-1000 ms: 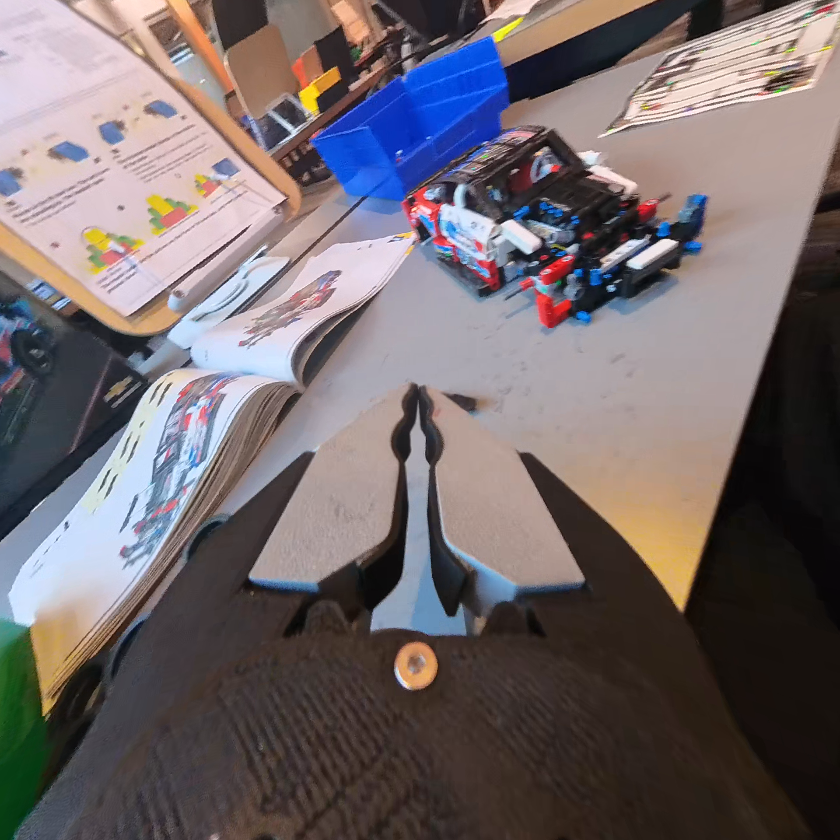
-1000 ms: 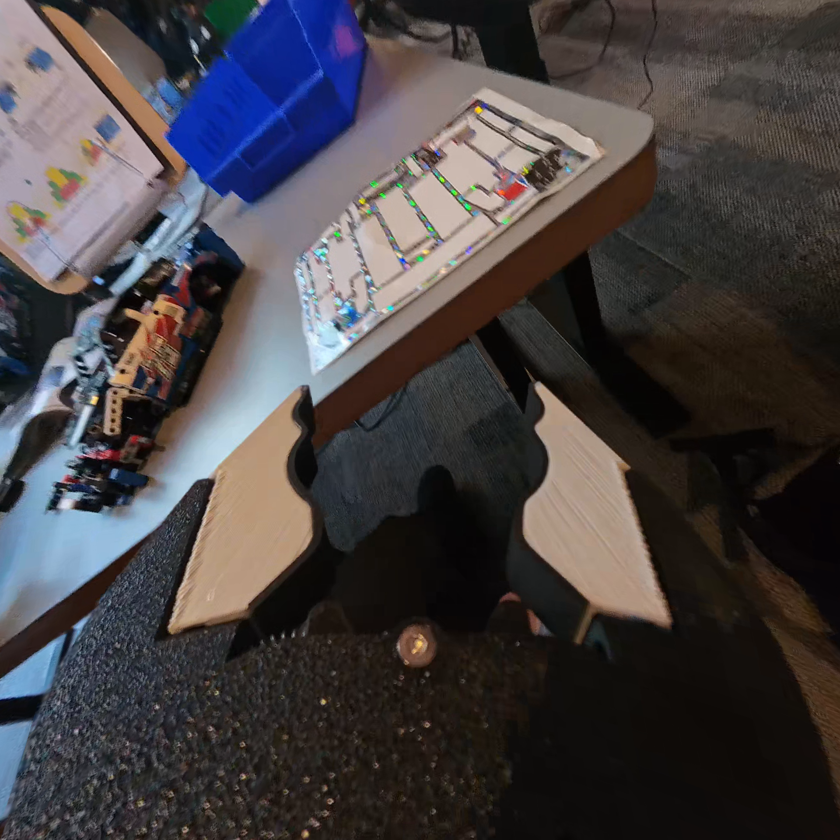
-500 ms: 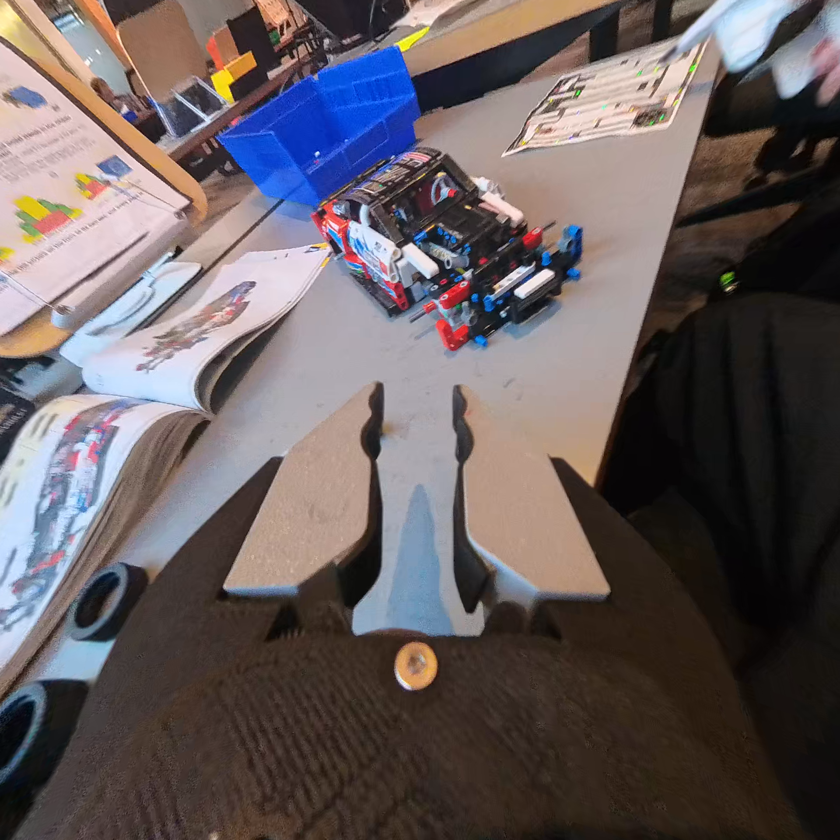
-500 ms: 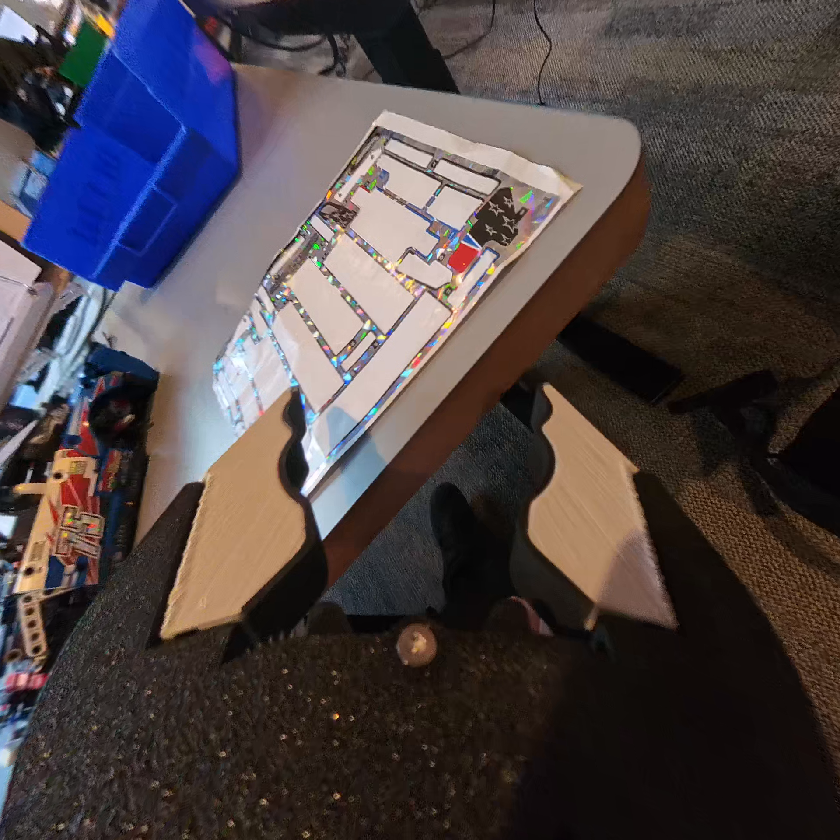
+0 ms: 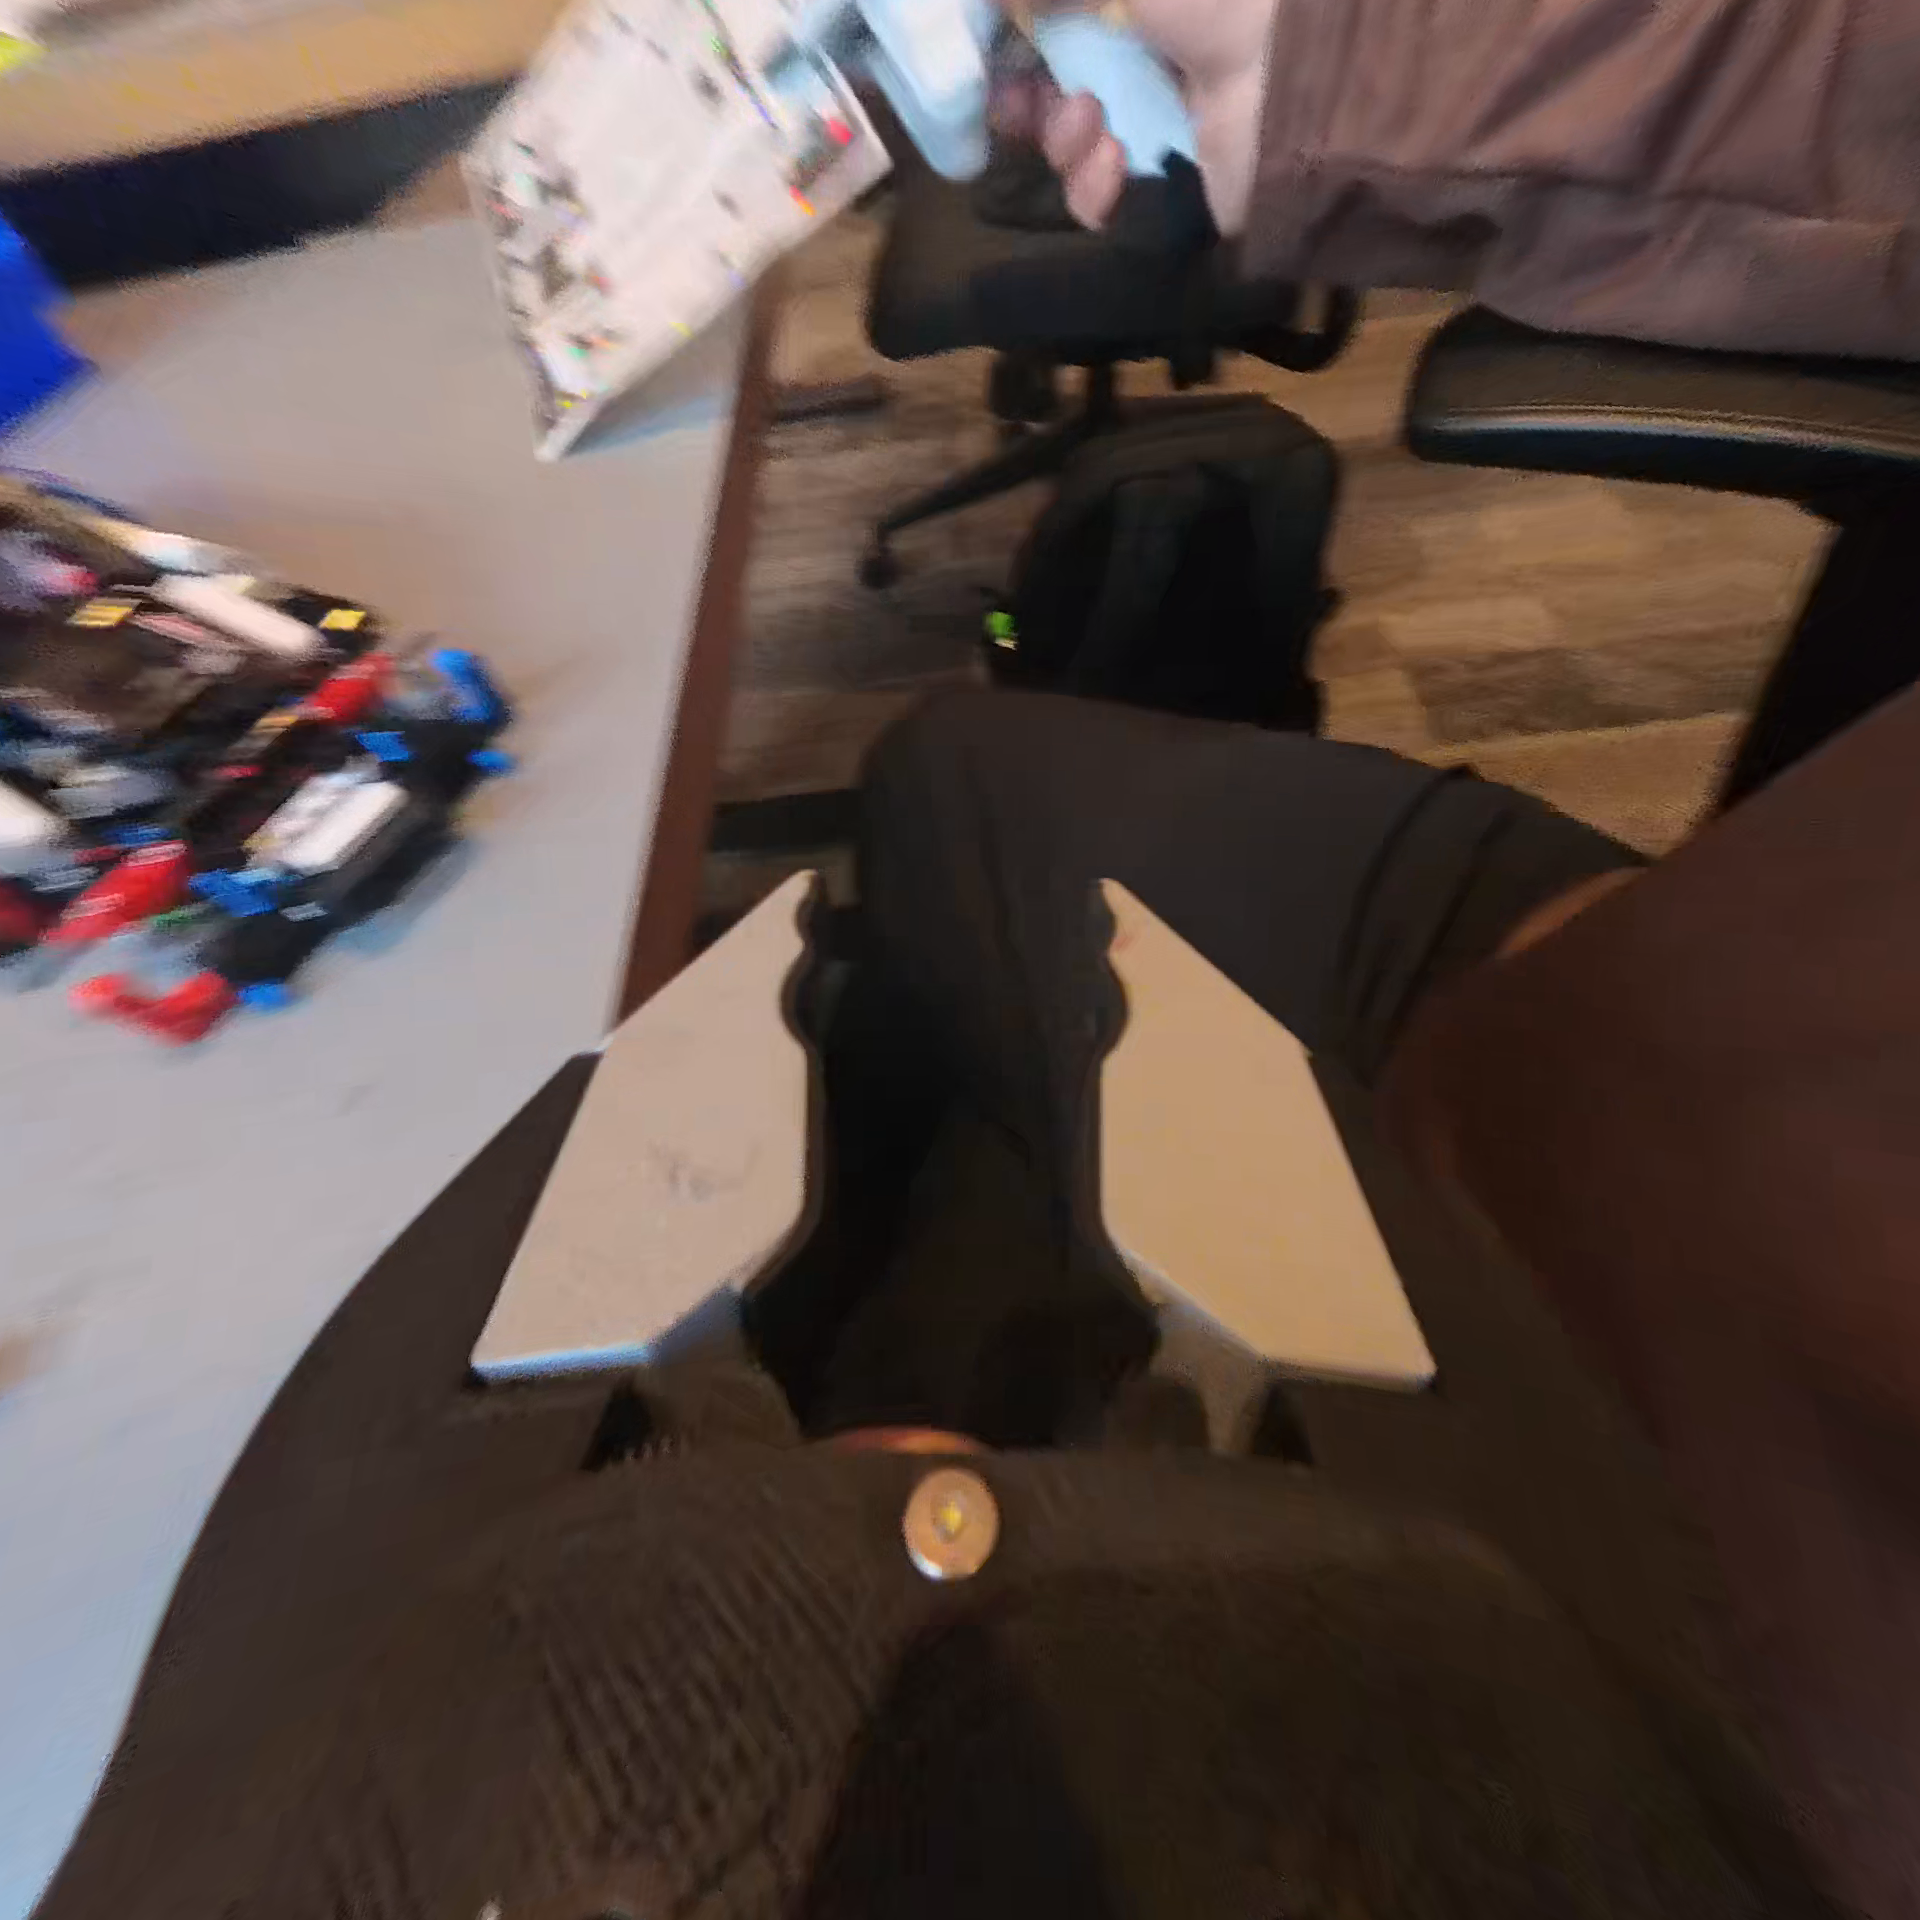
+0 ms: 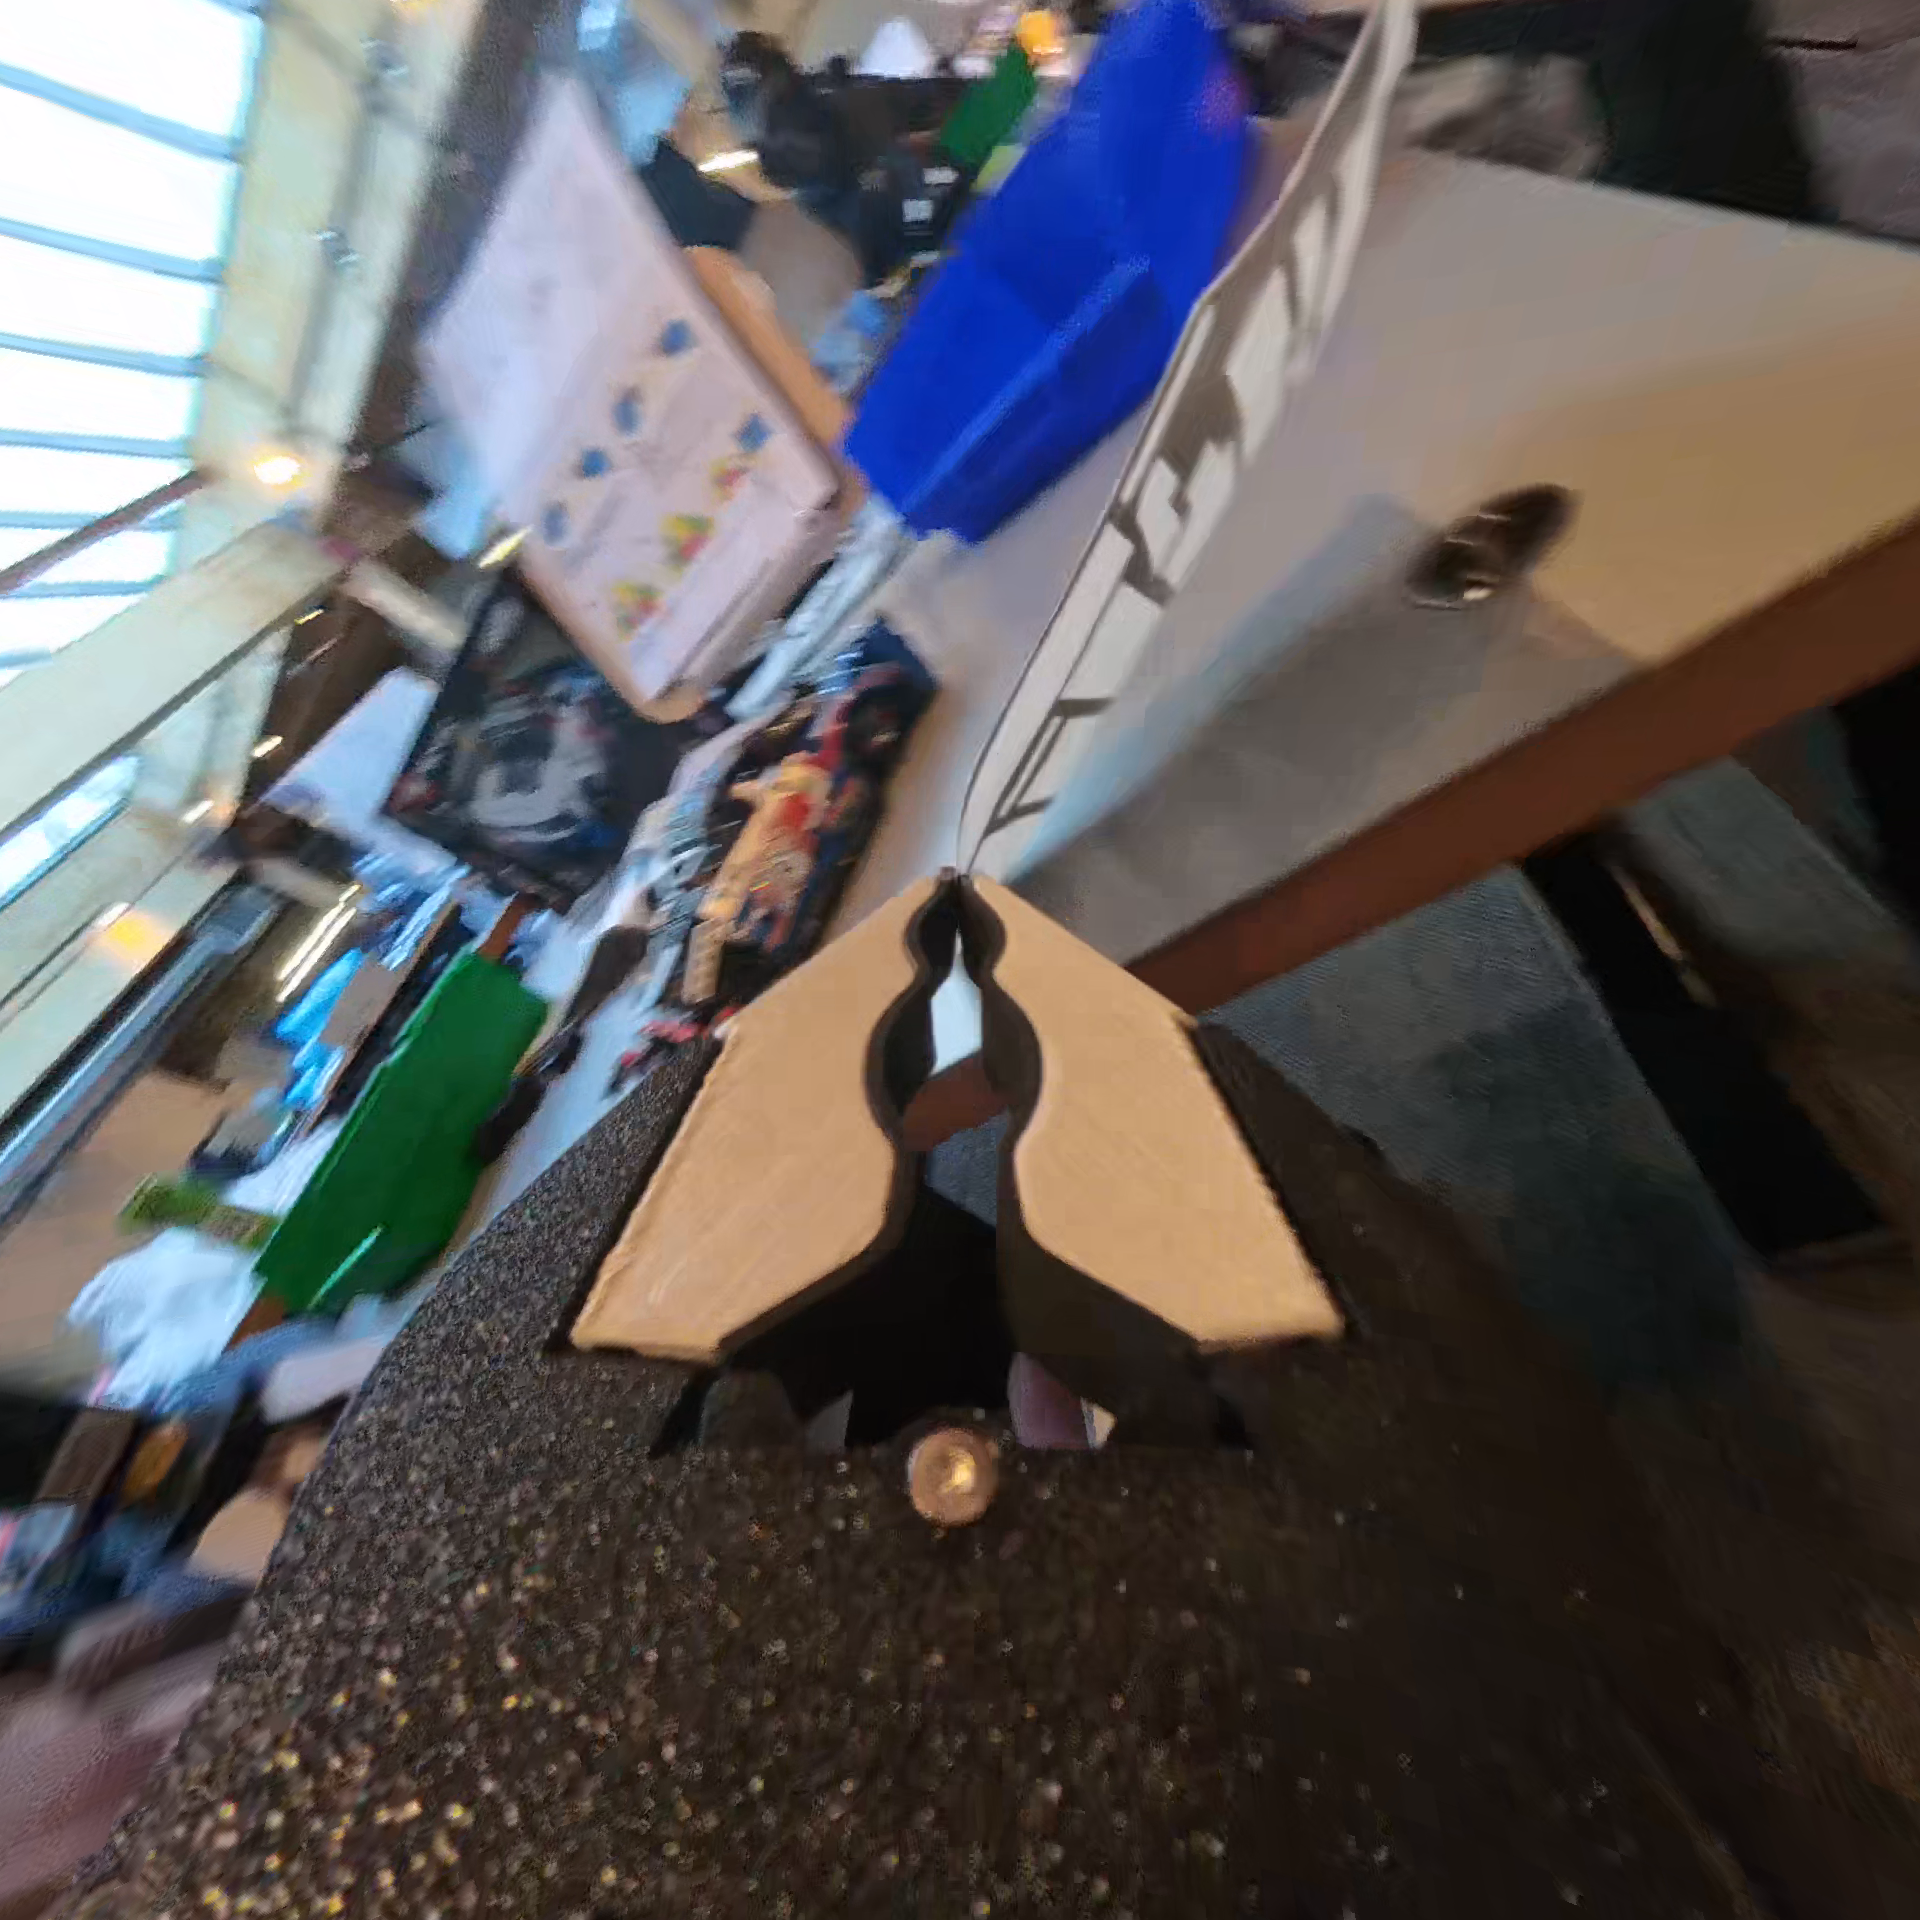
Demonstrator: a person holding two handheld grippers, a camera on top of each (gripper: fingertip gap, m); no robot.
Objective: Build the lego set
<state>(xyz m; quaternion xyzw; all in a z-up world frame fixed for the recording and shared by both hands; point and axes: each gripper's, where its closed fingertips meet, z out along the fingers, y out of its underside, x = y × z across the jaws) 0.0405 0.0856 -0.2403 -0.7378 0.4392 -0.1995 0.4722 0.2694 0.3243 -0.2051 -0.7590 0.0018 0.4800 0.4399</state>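
Observation:
The part-built lego car (image 5: pixel 208 790), black with red, blue and white parts, sits on the grey table (image 5: pixel 364 1143) at the left. It also shows blurred in the right wrist view (image 6: pixel 790 831). My left gripper (image 5: pixel 956 894) is open and empty, out past the table's edge over dark trousers. My right gripper (image 6: pixel 956 883) is shut on the corner of the shiny sticker sheet (image 6: pixel 1195 416). It holds the sheet up off the table, seen almost edge-on. In the left wrist view the lifted sheet (image 5: pixel 665 208) hangs at the top, with a blurred hand (image 5: pixel 1081 145) beside it.
A blue bin (image 6: pixel 1039 343) and a tilted instruction board (image 6: pixel 613 416) stand at the table's far side. A green box (image 6: pixel 405 1122) lies further along. The tabletop has a cable hole (image 6: pixel 1486 545). An office chair base (image 5: pixel 1091 301) and a black bag (image 5: pixel 1174 561) stand on the floor. Spacing between my two grippers at the tips: around 35 cm.
My right gripper has closed on the sticker sheet and lifted it off the table. My left gripper has opened wider and swung right, off the table's edge.

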